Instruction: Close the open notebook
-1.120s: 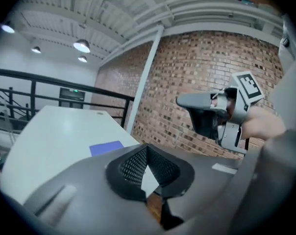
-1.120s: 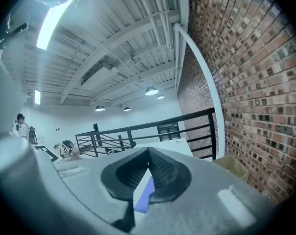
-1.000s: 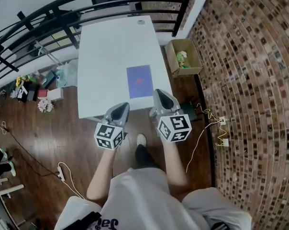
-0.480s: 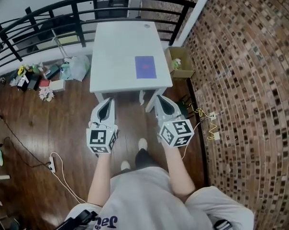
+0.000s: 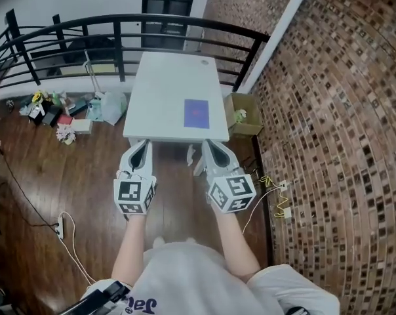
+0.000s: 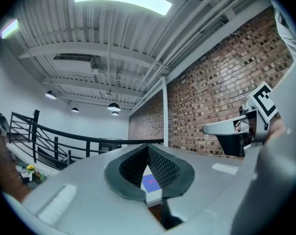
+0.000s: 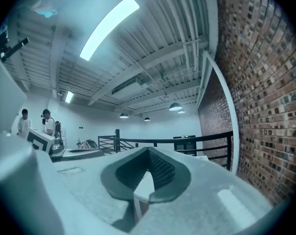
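Grey jaws of left gripper (image 5: 141, 143) pressed together, nothing between. Right gripper (image 5: 208, 143) likewise closed, empty. Both held level, short of table (image 5: 162, 90) near edge, well apart from notebook (image 5: 196, 113). Notebook lies flat toward table's right side, one purple panel showing; judged already closed. Advice: keep clear, no nudging; if cover needs pressing, approach from above, jaws together. Count: two grippers, one notebook, one table, one cardboard box (image 5: 248, 121).

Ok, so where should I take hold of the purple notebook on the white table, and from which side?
The notebook lies flat and thin toward the near right part of the table, so its near short edge is probably best. Come in low from the person's side, with one jaw over that edge and one under it.
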The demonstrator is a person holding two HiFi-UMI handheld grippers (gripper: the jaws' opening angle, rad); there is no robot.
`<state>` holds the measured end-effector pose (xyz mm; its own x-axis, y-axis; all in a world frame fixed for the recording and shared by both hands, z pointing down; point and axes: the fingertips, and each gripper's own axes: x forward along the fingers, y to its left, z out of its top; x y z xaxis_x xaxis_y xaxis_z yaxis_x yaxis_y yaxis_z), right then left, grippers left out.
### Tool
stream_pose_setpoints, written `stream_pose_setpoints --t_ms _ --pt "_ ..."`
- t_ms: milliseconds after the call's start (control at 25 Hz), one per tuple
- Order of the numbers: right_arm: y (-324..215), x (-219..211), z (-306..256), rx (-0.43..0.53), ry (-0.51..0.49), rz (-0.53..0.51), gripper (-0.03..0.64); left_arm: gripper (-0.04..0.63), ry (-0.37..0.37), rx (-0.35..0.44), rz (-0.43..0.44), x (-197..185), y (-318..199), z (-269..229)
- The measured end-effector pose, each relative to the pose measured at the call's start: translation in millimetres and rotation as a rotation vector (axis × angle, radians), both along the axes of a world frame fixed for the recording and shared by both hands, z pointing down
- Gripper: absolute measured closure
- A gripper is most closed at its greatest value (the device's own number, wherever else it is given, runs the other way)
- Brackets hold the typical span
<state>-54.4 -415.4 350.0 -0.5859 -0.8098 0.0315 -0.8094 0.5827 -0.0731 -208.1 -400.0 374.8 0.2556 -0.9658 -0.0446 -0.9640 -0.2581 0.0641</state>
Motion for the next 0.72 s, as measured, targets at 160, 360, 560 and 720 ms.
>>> stream_pose_setpoints --t_ms 160,360,560,720 --pt "7 14 10 -0.003 -0.002 -0.004 0.626 0.586 -0.022 0.043 0.038 28 0 -6" --pt "5 46 8 0.005 -0.022 0.039 0.626 0.588 0.042 0.025 0.078 57 -10 -7" --pt "2 67 3 0.017 -0.029 0.07 0.627 0.587 -0.001 0.004 0.124 78 -14 -9" --pt "3 72 2 0.017 -0.026 0.071 0.626 0.586 -0.044 0.01 0.136 87 -14 -14"
